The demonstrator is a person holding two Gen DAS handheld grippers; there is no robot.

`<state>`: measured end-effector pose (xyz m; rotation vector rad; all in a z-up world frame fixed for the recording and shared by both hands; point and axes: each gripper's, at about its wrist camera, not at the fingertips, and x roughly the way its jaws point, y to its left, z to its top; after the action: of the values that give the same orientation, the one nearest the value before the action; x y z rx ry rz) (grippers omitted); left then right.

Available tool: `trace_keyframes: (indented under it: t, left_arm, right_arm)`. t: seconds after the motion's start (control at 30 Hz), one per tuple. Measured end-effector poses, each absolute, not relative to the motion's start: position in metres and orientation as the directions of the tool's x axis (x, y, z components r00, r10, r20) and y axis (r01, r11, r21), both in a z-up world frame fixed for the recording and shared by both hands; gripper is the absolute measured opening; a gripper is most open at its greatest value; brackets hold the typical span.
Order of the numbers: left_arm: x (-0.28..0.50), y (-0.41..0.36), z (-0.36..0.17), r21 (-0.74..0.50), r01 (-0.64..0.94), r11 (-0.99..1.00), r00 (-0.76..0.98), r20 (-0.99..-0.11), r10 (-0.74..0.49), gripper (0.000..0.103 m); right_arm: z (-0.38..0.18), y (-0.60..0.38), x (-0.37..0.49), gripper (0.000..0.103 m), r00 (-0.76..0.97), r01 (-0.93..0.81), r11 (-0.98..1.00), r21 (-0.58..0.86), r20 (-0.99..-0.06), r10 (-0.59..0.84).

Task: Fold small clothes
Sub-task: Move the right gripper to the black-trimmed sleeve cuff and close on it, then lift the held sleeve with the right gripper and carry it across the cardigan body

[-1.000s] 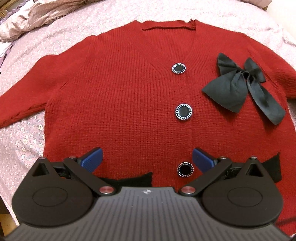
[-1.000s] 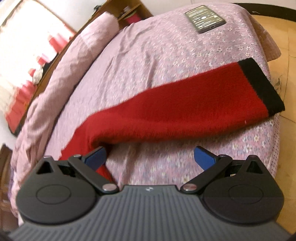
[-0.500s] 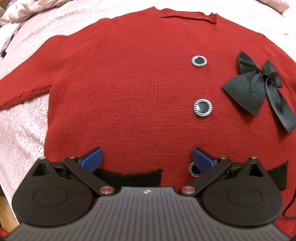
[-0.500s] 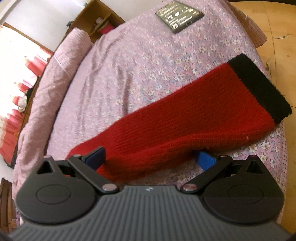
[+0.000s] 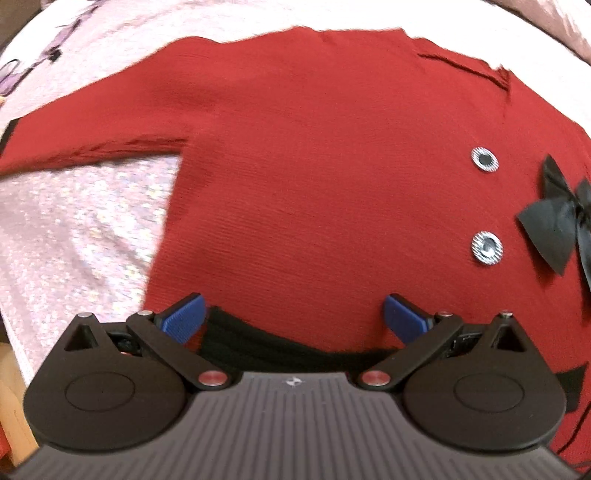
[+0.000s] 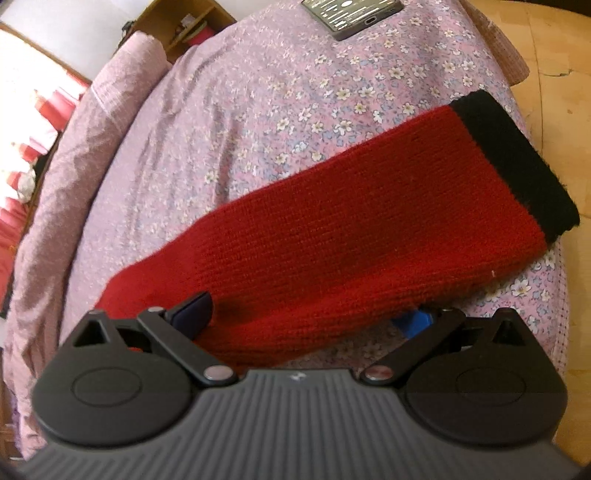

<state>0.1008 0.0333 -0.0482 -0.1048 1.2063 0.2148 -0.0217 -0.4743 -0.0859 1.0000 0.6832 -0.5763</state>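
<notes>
left claw [image 5: 293,314] spread over red cardigan [image 5: 314,177] black hem [image 5: 280,350] | right claw [image 6: 308,314] spread around its sleeve [image 6: 369,236] | bed [image 6: 221,122] holds phone [image 6: 351,13]

Left gripper [image 5: 293,314] jaws wide apart over the black hem [image 5: 288,350] of the red cardigan [image 5: 314,184]; knit fills nearly everything ahead. Bare bedsheet [image 5: 81,236] only to the left, below the spread sleeve [image 5: 92,125]. Raised bits on the right side: two buttons [image 5: 487,248] and a black bow [image 5: 565,225].

Right gripper [image 6: 303,314] jaws wide apart, straddling the other sleeve [image 6: 369,236], which crosses the path diagonally, cuff [image 6: 517,162] at the bed edge. Beyond it open floral bedsheet [image 6: 240,122]; a phone [image 6: 351,11] lies far off, rolled bedding [image 6: 74,166] walls the left.
</notes>
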Motion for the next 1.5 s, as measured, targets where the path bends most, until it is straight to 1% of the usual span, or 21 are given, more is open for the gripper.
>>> trace_keyframes:
  t: [0.1, 0.13, 0.2, 0.23, 0.3, 0.37, 0.4, 0.43, 0.47, 0.57, 0.67, 0.8, 1.17, 1.33, 1.5]
  left_arm:
    - [0.1, 0.044, -0.048, 0.036, -0.247, 0.968, 0.342, -0.932, 0.122, 0.103]
    - [0.1, 0.046, -0.048, 0.033, -0.252, 0.967, 0.341, -0.932, 0.121, 0.103]
    - [0.099, 0.05, -0.047, 0.031, -0.255, 0.966, 0.341, -0.933, 0.12, 0.103]
    - [0.099, 0.05, -0.048, 0.032, -0.255, 0.966, 0.341, -0.932, 0.121, 0.103]
    - [0.098, 0.052, -0.048, 0.03, -0.254, 0.967, 0.341, -0.933, 0.118, 0.103]
    - [0.096, 0.051, -0.048, 0.027, -0.25, 0.968, 0.341, -0.933, 0.114, 0.103]
    - [0.097, 0.05, -0.048, 0.026, -0.249, 0.968, 0.342, -0.933, 0.113, 0.103]
    - [0.099, 0.051, -0.049, 0.025, -0.247, 0.969, 0.343, -0.933, 0.112, 0.103]
    - [0.098, 0.051, -0.048, 0.026, -0.246, 0.969, 0.344, -0.932, 0.112, 0.103]
    - [0.098, 0.05, -0.047, 0.021, -0.241, 0.97, 0.349, -0.931, 0.107, 0.103]
    - [0.094, 0.05, -0.043, 0.02, -0.235, 0.972, 0.358, -0.928, 0.106, 0.103]
    - [0.094, 0.048, -0.039, 0.024, -0.225, 0.974, 0.368, -0.924, 0.108, 0.103]
    - [0.095, 0.038, -0.03, 0.033, -0.165, 0.986, 0.391, -0.915, 0.096, 0.103]
    - [0.094, 0.034, -0.026, 0.021, -0.148, 0.989, 0.401, -0.912, 0.079, 0.103]
    - [0.094, 0.038, -0.023, 0.027, -0.152, 0.988, 0.408, -0.909, 0.088, 0.103]
  right_arm:
    - [-0.085, -0.474, -0.019, 0.103, 0.645, 0.718, 0.43, 0.547, -0.755, -0.118]
    - [-0.084, -0.475, -0.019, 0.1, 0.645, 0.72, 0.424, 0.549, -0.755, -0.118]
    - [-0.079, -0.476, -0.023, 0.087, 0.656, 0.719, 0.404, 0.565, -0.744, -0.127]
    - [-0.076, -0.478, -0.024, 0.079, 0.658, 0.721, 0.399, 0.566, -0.739, -0.141]
    - [-0.071, -0.481, -0.028, 0.07, 0.679, 0.708, 0.4, 0.582, -0.717, -0.159]
    - [-0.063, -0.482, -0.033, 0.053, 0.691, 0.7, 0.414, 0.582, -0.699, -0.186]
    - [-0.059, -0.483, -0.035, 0.047, 0.698, 0.693, 0.428, 0.58, -0.687, -0.2]
    - [-0.055, -0.484, -0.036, 0.036, 0.708, 0.684, 0.444, 0.579, -0.675, -0.21]
    - [-0.051, -0.484, -0.036, 0.027, 0.718, 0.673, 0.461, 0.579, -0.662, -0.215]
    - [-0.04, -0.484, -0.034, 0.018, 0.747, 0.636, 0.513, 0.576, -0.626, -0.223]
    - [-0.026, -0.48, -0.036, 0.015, 0.786, 0.586, 0.572, 0.574, -0.574, -0.229]
    - [-0.001, -0.469, -0.033, 0.014, 0.845, 0.499, 0.651, 0.573, -0.489, -0.217]
    - [0.055, -0.418, -0.005, 0.014, 0.946, 0.232, 0.818, 0.526, -0.317, -0.064]
    - [0.071, -0.39, 0.012, 0.014, 0.96, 0.124, 0.855, 0.503, -0.279, 0.024]
    - [0.076, -0.358, 0.03, 0.014, 0.957, 0.041, 0.883, 0.467, -0.273, 0.1]
